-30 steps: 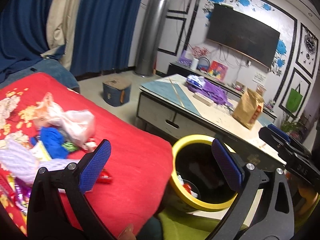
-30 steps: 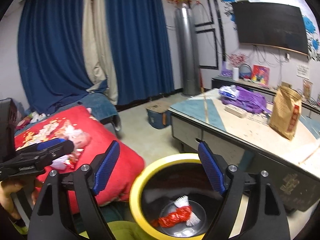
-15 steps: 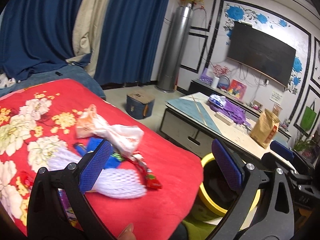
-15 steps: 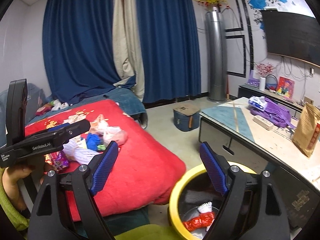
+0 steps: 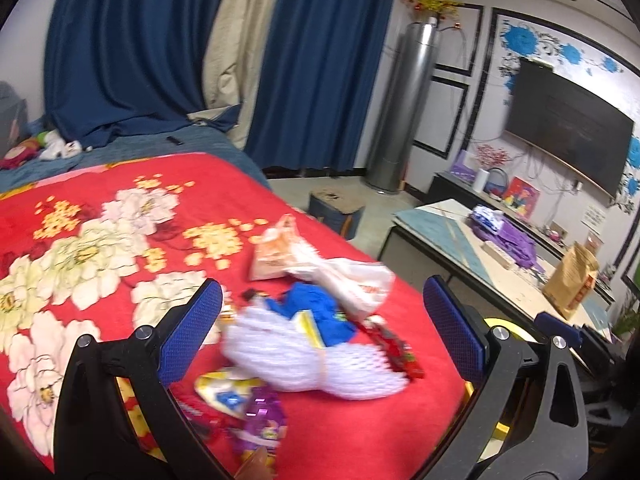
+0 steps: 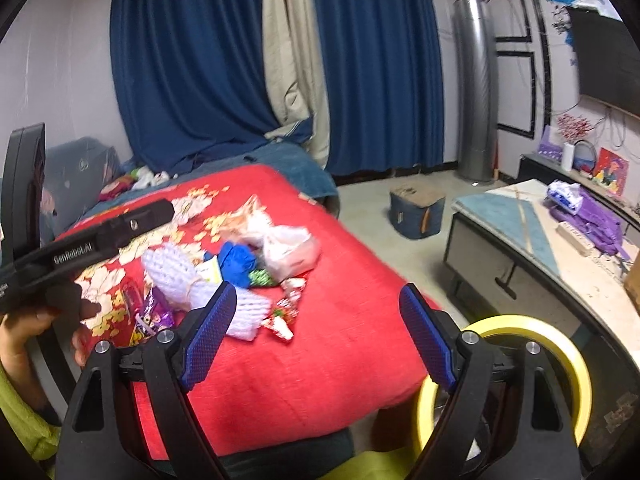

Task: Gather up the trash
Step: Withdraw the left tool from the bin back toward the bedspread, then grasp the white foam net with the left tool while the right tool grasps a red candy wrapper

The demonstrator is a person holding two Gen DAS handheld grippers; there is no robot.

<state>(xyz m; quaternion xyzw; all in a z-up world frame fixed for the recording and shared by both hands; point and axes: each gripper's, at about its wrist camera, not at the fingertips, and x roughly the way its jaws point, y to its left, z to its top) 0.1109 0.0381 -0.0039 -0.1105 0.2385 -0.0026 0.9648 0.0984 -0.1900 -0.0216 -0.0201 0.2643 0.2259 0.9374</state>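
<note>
A: What is the left gripper [image 5: 322, 332] doing?

B: It is hovering over the bed [image 5: 100, 216], its fingers [image 5: 191, 336] spread wide and holding nothing. The trash pile [image 5: 316, 320] is lying right between and just ahead of them, on the red blanket [image 5: 360, 432].

A: What is in the pile?

B: Going left to right between the fingers: a purple wrapper [image 5: 262, 420] nearest the left finger, a white foam net [image 5: 308, 356] in the middle, a blue wad [image 5: 320, 312] touching it behind, then a pale plastic bag [image 5: 352, 280] and a red wrapper [image 5: 394, 350] toward the right finger. The picture is blurred, so finer detail is lost.

A: Why are the fingers so far apart?

B: Probably so they can straddle the bulky net, which looks soft and will likely squash when pinched.

A: And the right gripper [image 6: 320, 328]?

B: It is also spread and empty. The same pile [image 6: 224, 268] is sitting beyond its left finger [image 6: 208, 340], while the yellow bin [image 6: 520, 332] is showing just behind its right finger, beside the bed's edge.

A: Why is it waiting there?

B: My guess is that it is staying near the bin while the left one is choosing a piece. The bin is standing close to the bed, so each carry should be short.

A: How far along is it?

B: Most of the pile is lying on the bed uncollected.
</note>
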